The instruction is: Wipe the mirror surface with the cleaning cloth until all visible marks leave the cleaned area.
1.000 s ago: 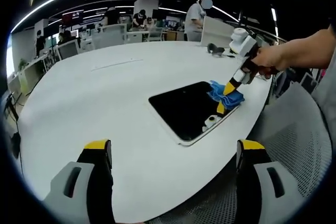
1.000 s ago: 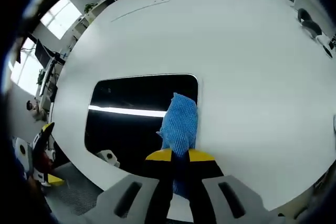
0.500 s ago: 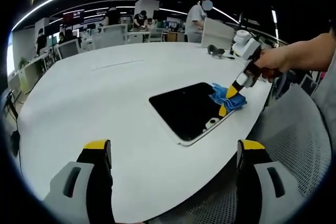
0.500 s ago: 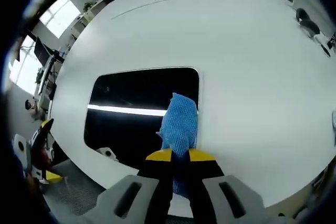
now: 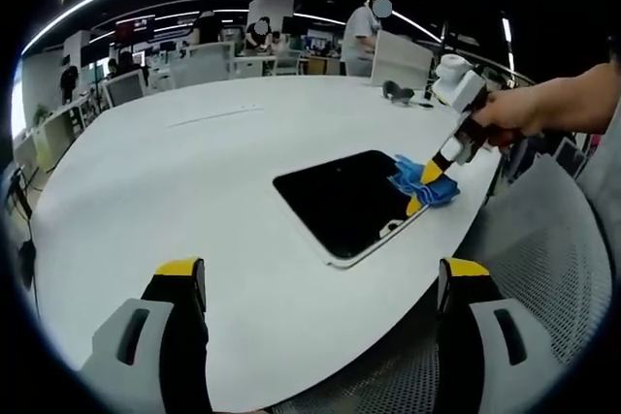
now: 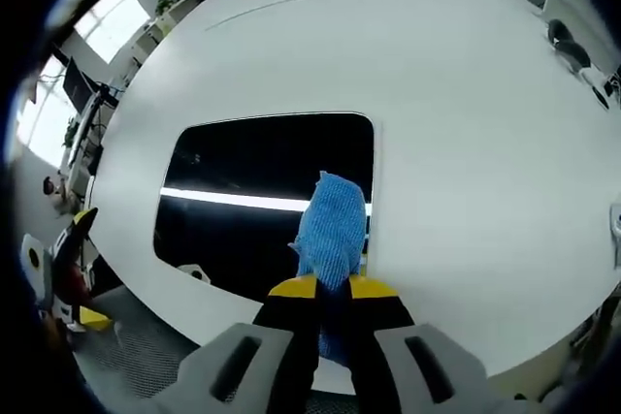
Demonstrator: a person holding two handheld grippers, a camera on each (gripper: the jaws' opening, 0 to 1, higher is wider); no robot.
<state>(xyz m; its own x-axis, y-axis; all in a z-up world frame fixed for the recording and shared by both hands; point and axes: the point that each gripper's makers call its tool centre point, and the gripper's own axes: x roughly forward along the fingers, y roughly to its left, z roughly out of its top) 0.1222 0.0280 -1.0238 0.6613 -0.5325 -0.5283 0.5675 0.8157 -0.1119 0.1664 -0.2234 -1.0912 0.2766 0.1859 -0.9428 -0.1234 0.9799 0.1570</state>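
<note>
Two tongs in use over a white round desk (image 5: pixel 194 162). Left tongs (image 5: pixel 315 283) hang with jaws wide apart, holding nothing, above the near desk edge. Mirror (image 5: pixel 342 199), a dark rounded rectangle, lies flat on the desk toward the right edge; it reflects a bright light strip in the right gripper view (image 6: pixel 267 191). Right tongs (image 6: pixel 332 288) are clamped on a blue cloth (image 6: pixel 332 230), which rests on the mirror's right edge, overlapping the desk. A hand (image 5: pixel 509 113) holds the right tongs (image 5: pixel 427 191).

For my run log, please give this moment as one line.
right tongs: shut on cloth | cloth: on mirror edge | left tongs: open, apart | table: white
</note>
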